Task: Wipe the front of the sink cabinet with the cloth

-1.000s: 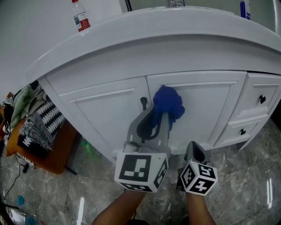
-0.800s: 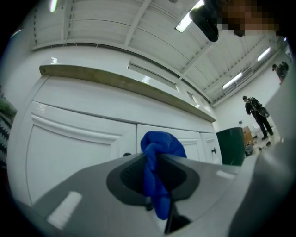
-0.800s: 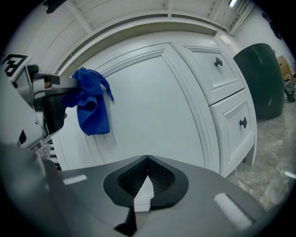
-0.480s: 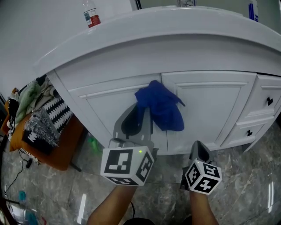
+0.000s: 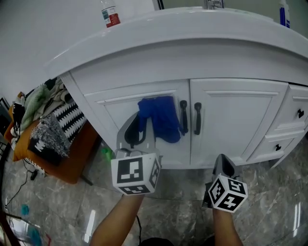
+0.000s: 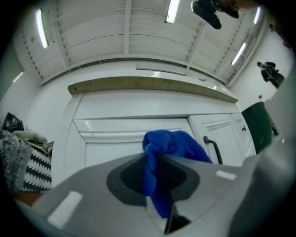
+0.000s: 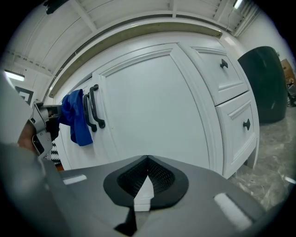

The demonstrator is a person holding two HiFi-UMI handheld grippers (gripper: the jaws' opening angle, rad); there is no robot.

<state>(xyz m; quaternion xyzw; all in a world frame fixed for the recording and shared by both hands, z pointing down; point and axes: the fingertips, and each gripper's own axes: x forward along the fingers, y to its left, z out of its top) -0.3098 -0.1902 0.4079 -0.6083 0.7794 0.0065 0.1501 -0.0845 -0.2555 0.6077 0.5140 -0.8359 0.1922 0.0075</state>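
A blue cloth is pinched in my left gripper, which is shut on it and presses it against the left door of the white sink cabinet, just left of the two black door handles. In the left gripper view the blue cloth bunches between the jaws in front of the door panel. My right gripper hangs low before the right door, shut and empty. From the right gripper view the cloth shows at the far left beside the handles.
Drawers with black knobs sit at the cabinet's right. A pile of patterned fabric on an orange seat stands to the left. A bottle rests on the white countertop. The floor is grey marble.
My left gripper has carried the cloth leftward, from over the door seam onto the left door, so both black handles now show. The right gripper has stayed about where it was.
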